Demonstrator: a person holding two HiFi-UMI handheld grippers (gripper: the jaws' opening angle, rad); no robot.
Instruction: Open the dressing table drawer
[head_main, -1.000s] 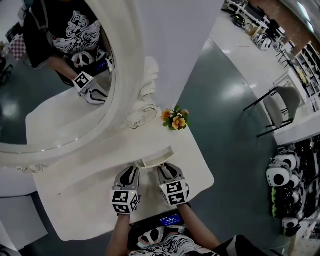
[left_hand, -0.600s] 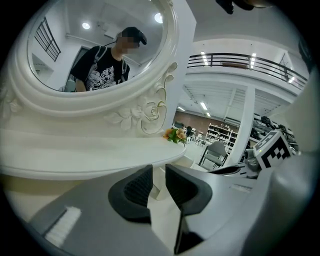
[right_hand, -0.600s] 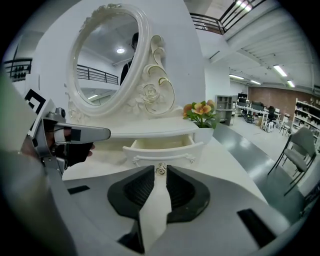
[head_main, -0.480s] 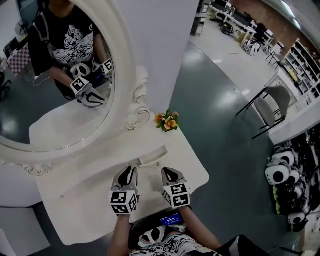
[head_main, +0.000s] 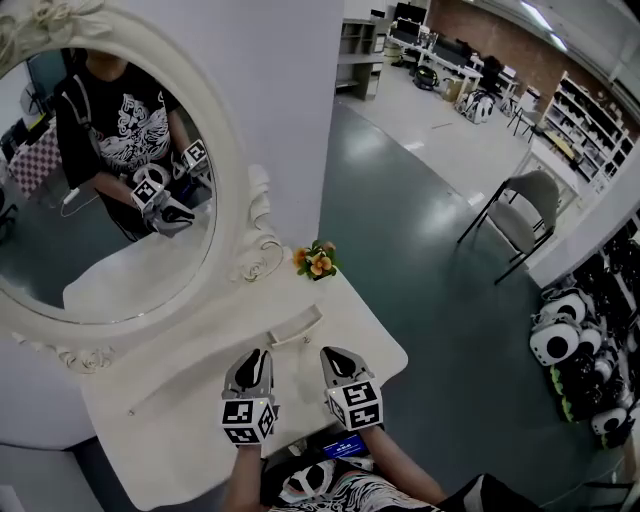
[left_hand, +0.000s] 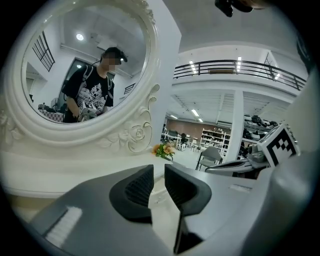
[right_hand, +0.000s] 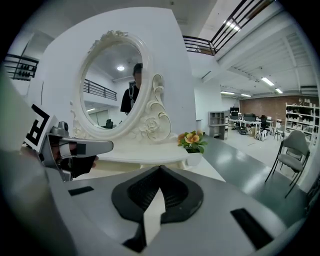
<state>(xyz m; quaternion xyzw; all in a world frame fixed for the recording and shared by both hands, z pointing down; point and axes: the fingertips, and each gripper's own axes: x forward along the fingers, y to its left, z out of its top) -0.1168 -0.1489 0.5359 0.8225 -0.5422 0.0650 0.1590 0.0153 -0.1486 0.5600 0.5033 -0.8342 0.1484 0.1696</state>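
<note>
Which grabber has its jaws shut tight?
The right gripper: its jaws have just closed and touch, with nothing between them. The left gripper has its jaws a little apart.

I see orange flowers (head_main: 316, 262) just right of the oval mirror (head_main: 100, 210); a grey chair (head_main: 528, 200) stands far off right.

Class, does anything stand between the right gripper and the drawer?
Nothing visible does. Only bare tabletop lies between the right gripper and the drawer. The flowers stand beyond the drawer, out of the way.
</note>
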